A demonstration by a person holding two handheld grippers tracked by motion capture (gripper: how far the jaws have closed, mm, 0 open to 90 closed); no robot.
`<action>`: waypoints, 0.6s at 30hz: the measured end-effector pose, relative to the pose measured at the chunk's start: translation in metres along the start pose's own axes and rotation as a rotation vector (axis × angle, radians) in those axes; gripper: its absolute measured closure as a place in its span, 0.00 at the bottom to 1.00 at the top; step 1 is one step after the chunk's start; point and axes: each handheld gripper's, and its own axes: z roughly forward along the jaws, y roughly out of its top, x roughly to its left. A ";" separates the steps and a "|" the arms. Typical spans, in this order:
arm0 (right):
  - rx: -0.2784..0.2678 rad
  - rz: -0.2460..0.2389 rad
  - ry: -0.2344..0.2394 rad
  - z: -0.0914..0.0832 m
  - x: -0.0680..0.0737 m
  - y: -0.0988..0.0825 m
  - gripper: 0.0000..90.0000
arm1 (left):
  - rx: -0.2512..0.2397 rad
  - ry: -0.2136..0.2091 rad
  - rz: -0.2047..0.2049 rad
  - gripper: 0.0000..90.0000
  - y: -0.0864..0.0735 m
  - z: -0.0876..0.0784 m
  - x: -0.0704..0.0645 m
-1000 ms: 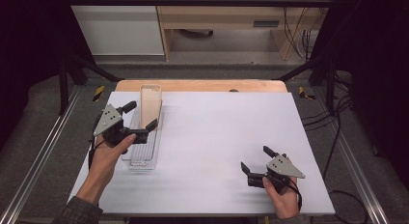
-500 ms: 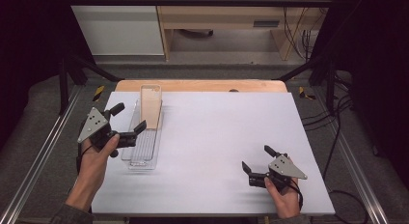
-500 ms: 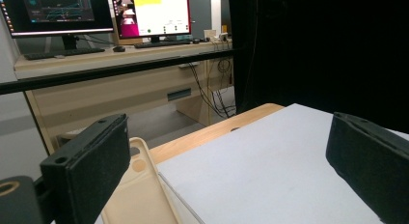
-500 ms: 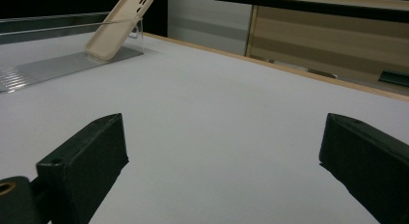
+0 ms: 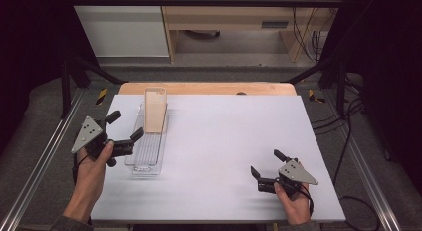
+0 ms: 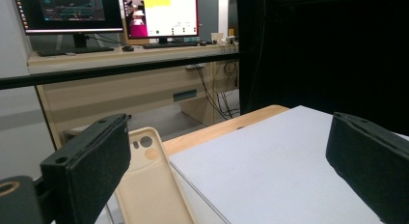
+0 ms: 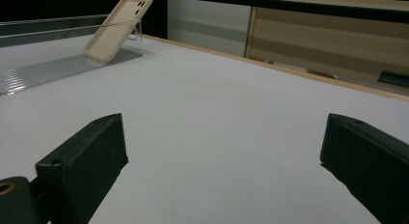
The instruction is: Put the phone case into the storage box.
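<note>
While the beige phone case (image 5: 155, 111) leans tilted in the clear tray (image 5: 147, 156) at far left, left gripper (image 5: 125, 129) hangs just beside the tray w/ jaws wide, empty; right gripper (image 5: 265, 164) sits near-right, well apart, also wide.

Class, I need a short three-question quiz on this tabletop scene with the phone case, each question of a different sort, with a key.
1. True or false: the left tongs are shut on the beige phone case.
2. Multiple choice: the phone case leans in A) a clear plastic tray, B) a metal bowl, C) a cardboard box.
3. Fill in: the right tongs sit over the white table with jaws ____.

Key: 1 false, they are open and beside the tray; 2 A; 3 open.
</note>
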 end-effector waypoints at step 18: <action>0.000 0.002 -0.002 0.000 0.000 0.000 0.03 | -0.030 0.027 -0.002 0.02 -0.005 -0.024 0.007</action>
